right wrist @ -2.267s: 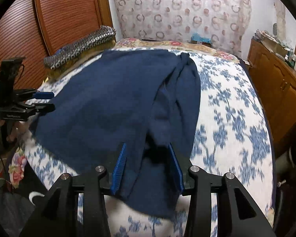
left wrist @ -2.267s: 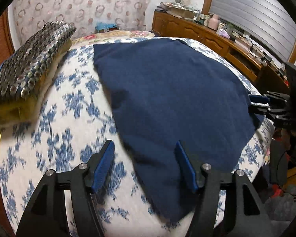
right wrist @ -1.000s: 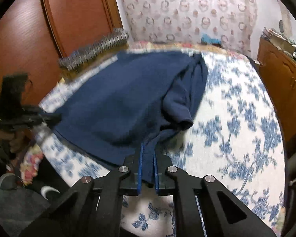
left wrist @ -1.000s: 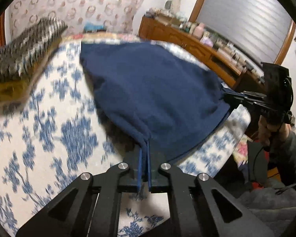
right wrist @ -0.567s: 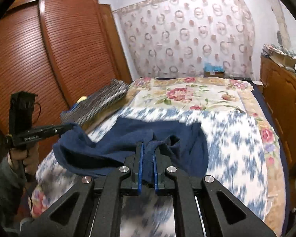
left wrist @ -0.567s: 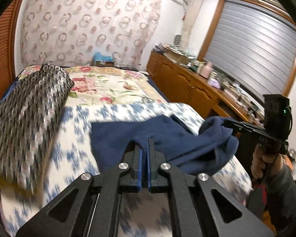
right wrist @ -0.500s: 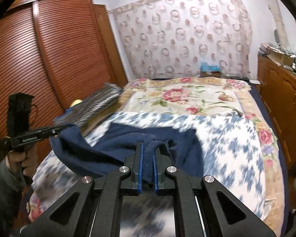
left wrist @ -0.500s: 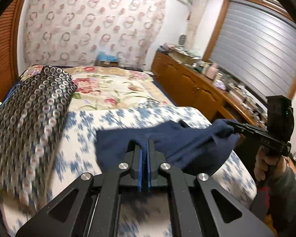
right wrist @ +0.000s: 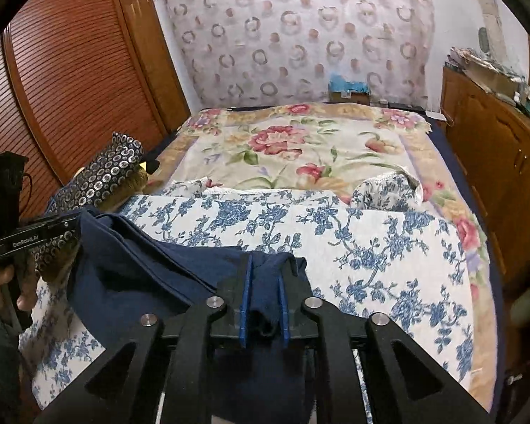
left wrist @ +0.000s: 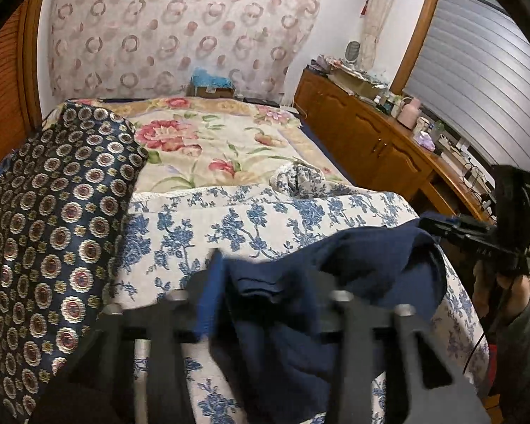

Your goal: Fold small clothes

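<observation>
My biggest worry: the navy garment, bunched at six o'clock on the bed, settles crooked, because both tools are opening with cloth between their jaws. The left tool is blurred, the right tool barely parted. Smaller things: a patterned cushion at nine o'clock, a wooden dresser at two.

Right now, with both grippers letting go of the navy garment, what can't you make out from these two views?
- Left gripper, left wrist view: motion-blurred while opening, so any contact between its fingers and the navy garment is unreadable.
- Garment's near edge, both views: hidden behind gripper bodies and cut off by the bottom edge.
- Right gripper, right wrist view: opening, cloth between its fingers; pinch unclear.
- Dresser clutter: too small.
</observation>
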`<state>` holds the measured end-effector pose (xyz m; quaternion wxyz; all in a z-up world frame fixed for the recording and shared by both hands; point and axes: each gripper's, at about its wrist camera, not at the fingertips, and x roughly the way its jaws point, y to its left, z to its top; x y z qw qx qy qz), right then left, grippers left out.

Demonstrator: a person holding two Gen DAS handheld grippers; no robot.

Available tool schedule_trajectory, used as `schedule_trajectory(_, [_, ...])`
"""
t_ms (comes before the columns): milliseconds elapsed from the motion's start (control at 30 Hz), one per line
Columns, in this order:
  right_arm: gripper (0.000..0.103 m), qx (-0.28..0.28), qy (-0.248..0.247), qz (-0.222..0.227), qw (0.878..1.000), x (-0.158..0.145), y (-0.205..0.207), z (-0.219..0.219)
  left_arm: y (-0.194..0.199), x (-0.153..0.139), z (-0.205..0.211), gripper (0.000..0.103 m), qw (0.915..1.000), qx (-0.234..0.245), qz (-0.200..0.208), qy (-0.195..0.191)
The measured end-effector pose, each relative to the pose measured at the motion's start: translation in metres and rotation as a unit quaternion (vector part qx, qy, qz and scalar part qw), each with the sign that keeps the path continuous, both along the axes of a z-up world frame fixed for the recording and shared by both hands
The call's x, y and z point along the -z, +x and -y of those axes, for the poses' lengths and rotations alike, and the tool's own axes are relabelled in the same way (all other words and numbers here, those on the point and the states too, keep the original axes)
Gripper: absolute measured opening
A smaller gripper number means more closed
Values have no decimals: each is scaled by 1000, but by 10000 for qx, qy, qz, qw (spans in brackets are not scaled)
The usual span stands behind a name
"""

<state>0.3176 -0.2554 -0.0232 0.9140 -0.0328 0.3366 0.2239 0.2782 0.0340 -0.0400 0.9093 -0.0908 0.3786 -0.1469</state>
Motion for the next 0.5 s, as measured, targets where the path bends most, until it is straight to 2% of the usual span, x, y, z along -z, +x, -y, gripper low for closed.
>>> schedule_trajectory(33, [48, 73, -46, 99, 9999, -5, -1, 3, -1, 0, -1, 54, 10000, -1, -9, 20])
schedule_trajectory(133, [51, 95, -16, 180, 9998, -17, -7, 15, -11, 1, -2, 56, 10000, 65, -41, 36])
schedule_trajectory(267, [52, -20, -304, 322, 9990, -11, -26, 19, -25, 12, 4, 56, 9996, 224, -153, 123])
schedule_trajectory(400, [55, -217, -276, 48, 9994, 6, -32, 12, -14, 33, 8, 56, 9987, 136, -454, 191])
schedule_trajectory(500, [55, -226, -316, -220, 9990, 19, -18, 3, 0, 48, 7, 56, 9976, -16, -672, 177])
